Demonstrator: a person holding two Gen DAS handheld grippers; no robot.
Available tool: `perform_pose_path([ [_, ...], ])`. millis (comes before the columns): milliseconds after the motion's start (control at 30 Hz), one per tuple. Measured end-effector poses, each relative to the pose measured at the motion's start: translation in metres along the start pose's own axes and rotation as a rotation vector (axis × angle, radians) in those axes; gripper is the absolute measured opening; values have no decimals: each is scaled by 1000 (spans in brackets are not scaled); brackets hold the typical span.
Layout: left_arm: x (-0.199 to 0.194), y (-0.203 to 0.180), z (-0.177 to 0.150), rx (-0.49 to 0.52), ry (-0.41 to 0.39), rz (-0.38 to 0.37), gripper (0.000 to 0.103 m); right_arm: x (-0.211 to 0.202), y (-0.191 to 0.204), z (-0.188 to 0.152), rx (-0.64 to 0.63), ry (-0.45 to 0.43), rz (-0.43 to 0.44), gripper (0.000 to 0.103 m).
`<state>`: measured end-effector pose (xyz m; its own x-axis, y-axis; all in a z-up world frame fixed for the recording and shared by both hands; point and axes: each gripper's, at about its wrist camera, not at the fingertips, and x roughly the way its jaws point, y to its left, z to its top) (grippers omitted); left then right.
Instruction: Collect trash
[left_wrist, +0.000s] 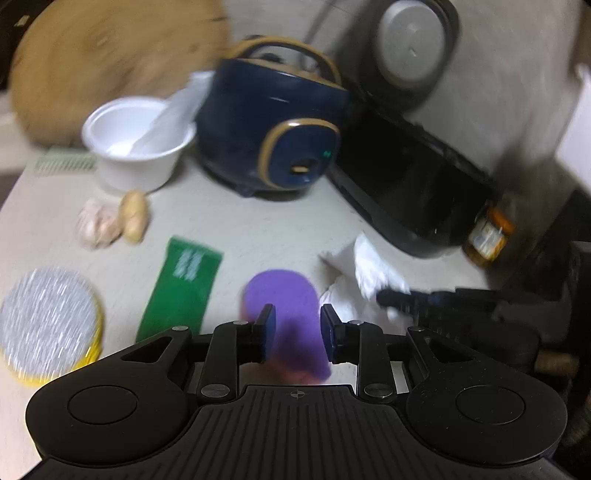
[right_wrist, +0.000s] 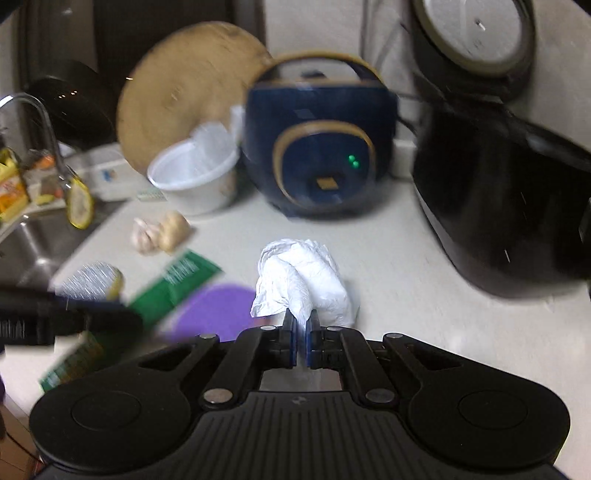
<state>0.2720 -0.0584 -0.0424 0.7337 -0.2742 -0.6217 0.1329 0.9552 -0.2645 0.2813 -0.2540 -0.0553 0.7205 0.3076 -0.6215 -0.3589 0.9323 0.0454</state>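
A: Your right hand-held gripper (right_wrist: 303, 325) is pressed together on a fold of the crumpled white tissue (right_wrist: 304, 278), which bulges out beyond the blue pads, near the front of the pale desk (right_wrist: 399, 258).

B: And your left hand-held gripper (left_wrist: 297, 321) sits spread, with a purple object (left_wrist: 282, 295) between its pads; through the blur you cannot tell whether the pads press on it.

A: From the left wrist view, the tissue lies just right of the purple object, with the tip of your right hand-held gripper closed on it.

B: Left of the purple object lies a green packet (left_wrist: 183, 286) flat on the desk. Further left, at the near edge, stands a round yellow tin with a silvery top (left_wrist: 48, 325).

A: Beyond the packet sit a garlic bulb (left_wrist: 98, 225) and a piece of ginger (left_wrist: 135, 216), touching each other.

B: Behind those stands a white plastic bowl (left_wrist: 138, 147) with a clear wrapper poking out of it.

A: At the far side, a dark blue rice cooker with gold trim (right_wrist: 321, 162) sits in the middle. A round wooden board (right_wrist: 184, 96) leans behind the bowl.

B: To the right stands a black appliance with its lid raised (right_wrist: 498, 206). At the far left of the right wrist view, a sink (right_wrist: 26, 243) and tap (right_wrist: 44, 122) border the desk.
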Motion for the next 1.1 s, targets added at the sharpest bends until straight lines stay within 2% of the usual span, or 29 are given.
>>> perform_pose_path([
  [133, 26, -27, 3, 132, 49, 88, 30, 2, -7, -14, -5, -4, -63, 5],
  [200, 34, -33, 1, 165, 66, 100, 30, 1, -12, -18, 10, -8, -74, 6],
  [267, 40, -36, -3, 180, 83, 103, 30, 1, -14, -21, 18, -9, -84, 13],
  [333, 44, -37, -5, 183, 93, 104, 30, -2, -16, -25, 24, -17, -83, 27],
  [433, 43, -33, -7, 173, 102, 113, 30, -5, -15, -25, 28, -39, -76, 41],
  [533, 37, -24, -6, 140, 95, 122, 30, -10, -7, -23, 20, -76, -61, 51],
  [667, 21, -9, -1, 100, 65, 138, 30, -17, 13, -16, -15, -141, 9, 59],
  [733, 7, 4, 1, 59, 29, 151, 31, -16, 24, -14, -38, -150, 52, 68],
  [800, -10, 26, 1, -4, -21, 184, 31, -10, 37, -14, -63, -134, 85, 68],
  [900, -33, 72, -6, -119, -77, 295, 31, 1, 55, -15, -77, -110, 123, 68],
  [1033, -52, 138, -22, -284, -88, 434, 30, 3, 79, -12, -81, -134, 181, 68],
  [1100, -57, 166, -30, -393, -78, 439, 30, 5, 97, -6, -111, -148, 221, 68],
])
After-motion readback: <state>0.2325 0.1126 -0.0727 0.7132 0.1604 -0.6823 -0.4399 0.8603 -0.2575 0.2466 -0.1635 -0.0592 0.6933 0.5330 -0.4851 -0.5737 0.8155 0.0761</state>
